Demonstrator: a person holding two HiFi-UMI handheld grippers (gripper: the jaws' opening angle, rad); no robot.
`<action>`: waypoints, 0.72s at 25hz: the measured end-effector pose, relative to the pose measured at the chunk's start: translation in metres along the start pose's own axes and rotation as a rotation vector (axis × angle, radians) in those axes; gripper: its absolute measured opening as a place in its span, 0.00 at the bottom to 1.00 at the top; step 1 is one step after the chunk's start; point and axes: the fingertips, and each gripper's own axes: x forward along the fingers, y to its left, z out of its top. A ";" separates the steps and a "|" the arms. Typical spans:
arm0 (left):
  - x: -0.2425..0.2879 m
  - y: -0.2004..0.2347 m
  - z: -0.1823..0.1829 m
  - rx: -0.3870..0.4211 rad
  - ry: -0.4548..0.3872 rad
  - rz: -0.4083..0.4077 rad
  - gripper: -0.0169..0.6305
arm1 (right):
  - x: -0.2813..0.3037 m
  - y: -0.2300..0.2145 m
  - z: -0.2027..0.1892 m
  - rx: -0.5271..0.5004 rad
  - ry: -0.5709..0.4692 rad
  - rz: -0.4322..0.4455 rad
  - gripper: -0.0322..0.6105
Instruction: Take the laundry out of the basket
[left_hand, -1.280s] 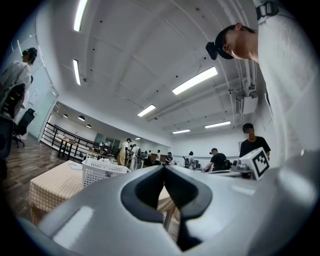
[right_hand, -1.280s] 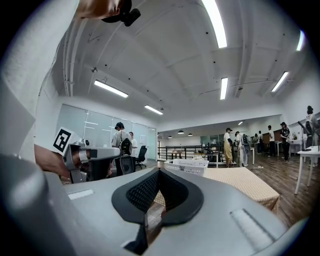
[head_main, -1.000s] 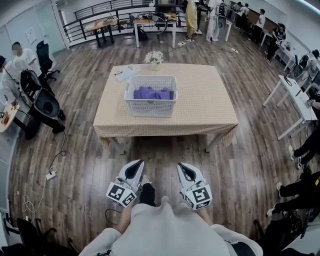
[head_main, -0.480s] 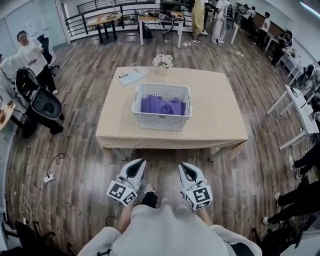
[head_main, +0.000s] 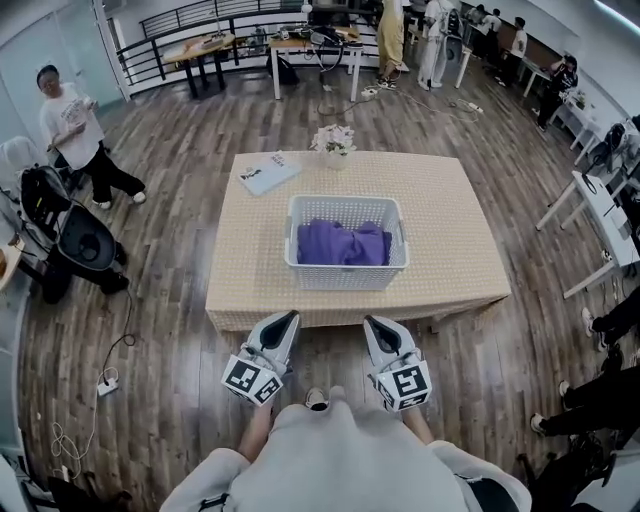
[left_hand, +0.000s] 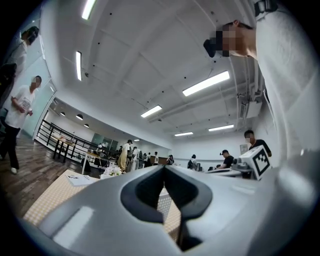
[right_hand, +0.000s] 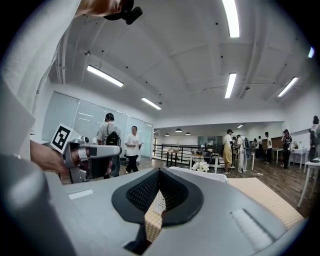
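On the desk (head_main: 450, 270) ahead, purple laundry (head_main: 343, 243) fills the white basket (head_main: 346, 281), while my left claw (head_main: 284, 320) and right claw (head_main: 376, 324) hang short of it, both pressed together and empty (approaching, I judge).

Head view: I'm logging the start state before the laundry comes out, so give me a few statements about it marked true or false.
The purple laundry lies inside the white basket. True.
The basket stands on the floor. False: it stands on the table.
The right gripper holds a garment. False: its jaws are shut on nothing, outside the basket.
Flowers stand near the table's far edge. True.
The left gripper reaches into the basket. False: it is at the table's near edge, shut.
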 end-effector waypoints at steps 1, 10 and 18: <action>0.003 0.005 0.001 0.001 -0.002 -0.007 0.04 | 0.004 -0.002 0.000 0.000 0.000 -0.009 0.05; 0.014 0.028 -0.007 -0.012 0.024 -0.041 0.04 | 0.025 0.000 -0.007 0.016 0.013 -0.044 0.05; 0.029 0.045 -0.019 -0.026 0.051 -0.023 0.04 | 0.037 -0.017 -0.019 0.044 0.033 -0.061 0.05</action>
